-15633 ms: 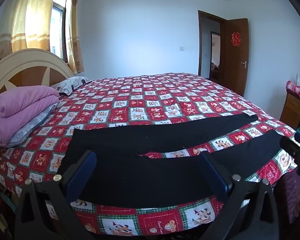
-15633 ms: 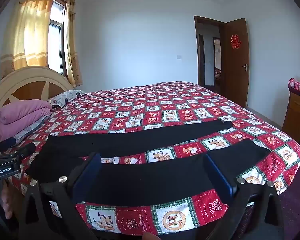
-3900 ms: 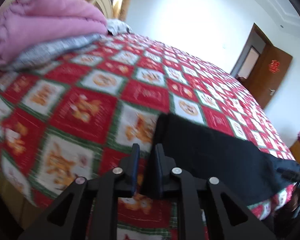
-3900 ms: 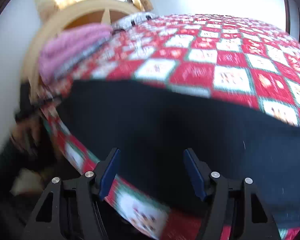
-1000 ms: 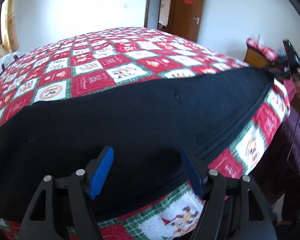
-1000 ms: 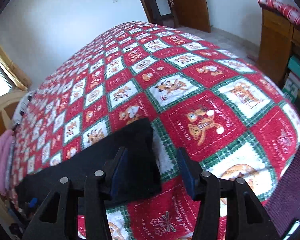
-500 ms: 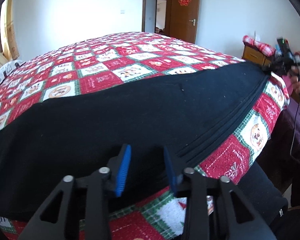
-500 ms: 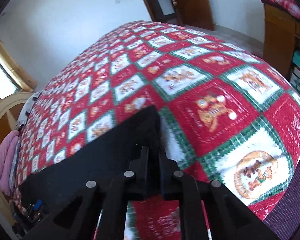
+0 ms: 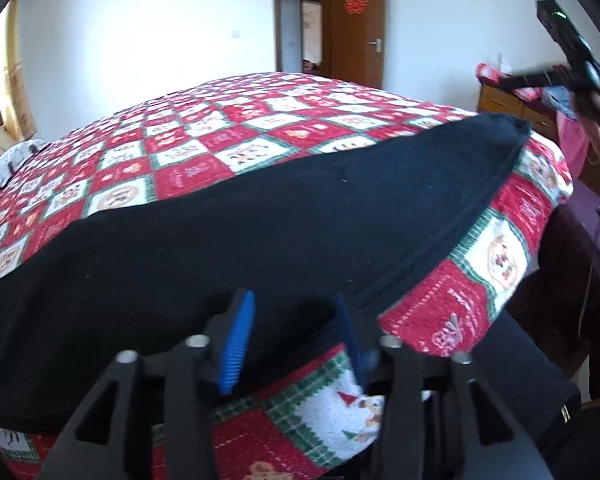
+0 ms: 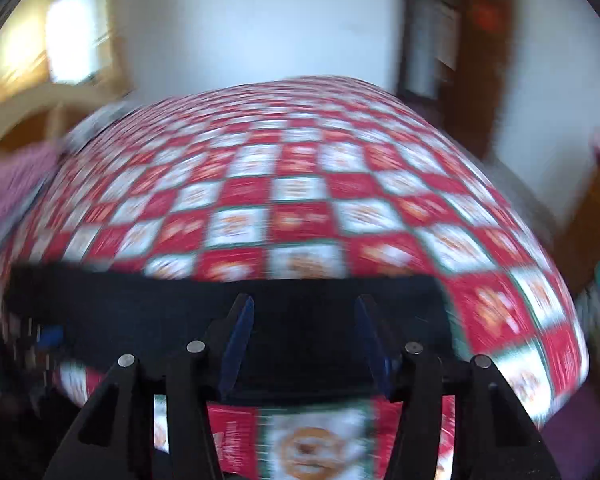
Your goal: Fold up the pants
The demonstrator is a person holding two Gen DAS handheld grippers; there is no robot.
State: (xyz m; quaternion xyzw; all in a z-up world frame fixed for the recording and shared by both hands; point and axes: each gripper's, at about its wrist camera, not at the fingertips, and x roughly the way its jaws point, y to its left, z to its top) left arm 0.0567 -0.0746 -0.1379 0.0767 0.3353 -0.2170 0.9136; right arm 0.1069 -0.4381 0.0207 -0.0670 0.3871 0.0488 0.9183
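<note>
Left wrist view: black pants (image 9: 284,232) lie lengthwise along the near edge of the quilt (image 9: 228,128). Left gripper (image 9: 292,336) spread over the pants' near edge. Right gripper (image 10: 304,340) likewise spread above the pants (frame blurred).

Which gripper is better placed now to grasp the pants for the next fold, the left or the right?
Probably the left. The left gripper sits low at the near edge of the black pants, fingers partly open, in a sharp view. The right gripper is open over the pants too, but its view is motion-blurred.
</note>
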